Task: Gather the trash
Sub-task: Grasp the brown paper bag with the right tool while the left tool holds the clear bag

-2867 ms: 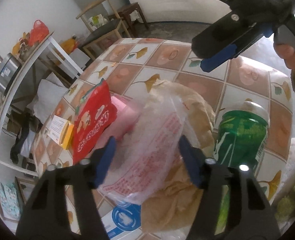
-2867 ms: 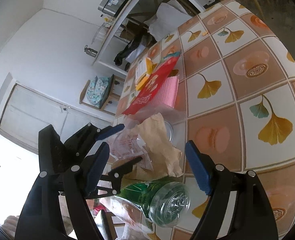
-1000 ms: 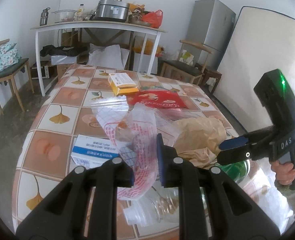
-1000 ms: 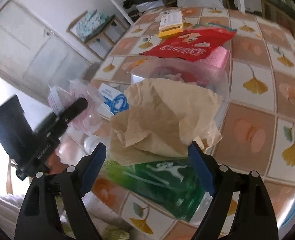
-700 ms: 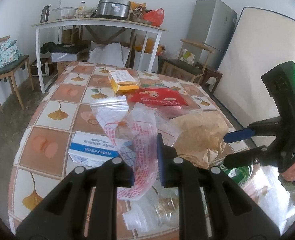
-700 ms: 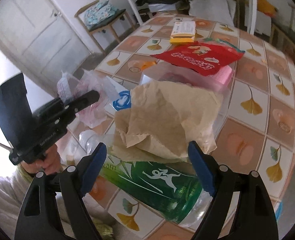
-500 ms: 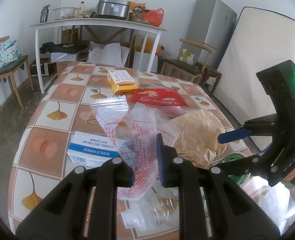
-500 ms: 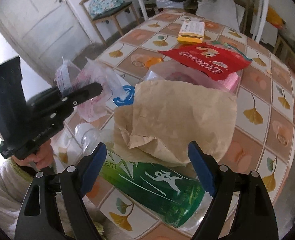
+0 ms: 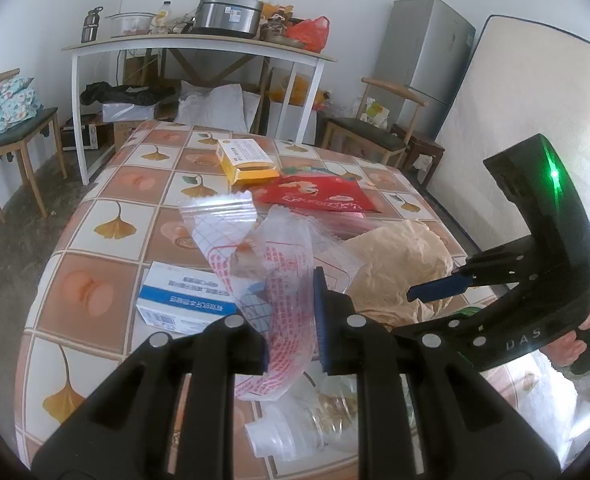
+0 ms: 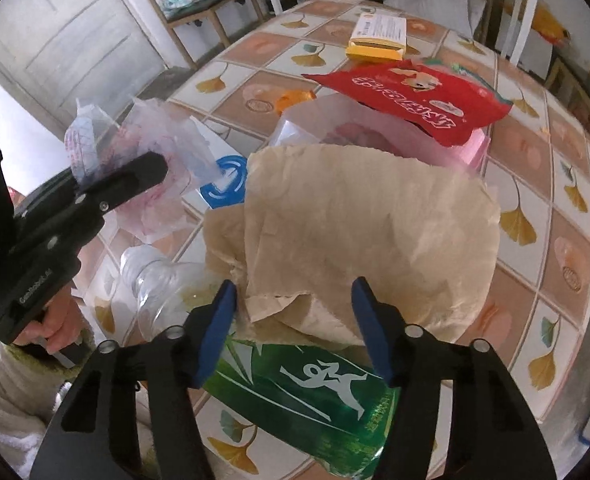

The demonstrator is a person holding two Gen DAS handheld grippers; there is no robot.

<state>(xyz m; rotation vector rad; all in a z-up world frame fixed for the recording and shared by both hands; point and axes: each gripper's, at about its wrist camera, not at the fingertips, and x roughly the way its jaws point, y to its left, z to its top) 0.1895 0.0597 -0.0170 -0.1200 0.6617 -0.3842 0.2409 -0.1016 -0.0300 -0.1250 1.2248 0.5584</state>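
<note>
The brown paper bag (image 10: 371, 236) lies crumpled near the table's (image 10: 535, 184) near edge, draped over the green bottle (image 10: 315, 396) and against the pink bag (image 10: 379, 136) under the red snack packet (image 10: 411, 92); our right gripper (image 10: 295, 320) is closing its jaws around the bag's near fold, pads not yet pressing. We judge that a thin pinch could tear or slip, or drag the bottle off the edge. Our left gripper (image 9: 291, 340) is clamped on the clear printed plastic bag (image 9: 271, 276), which could snag the paper as it lifts.
</note>
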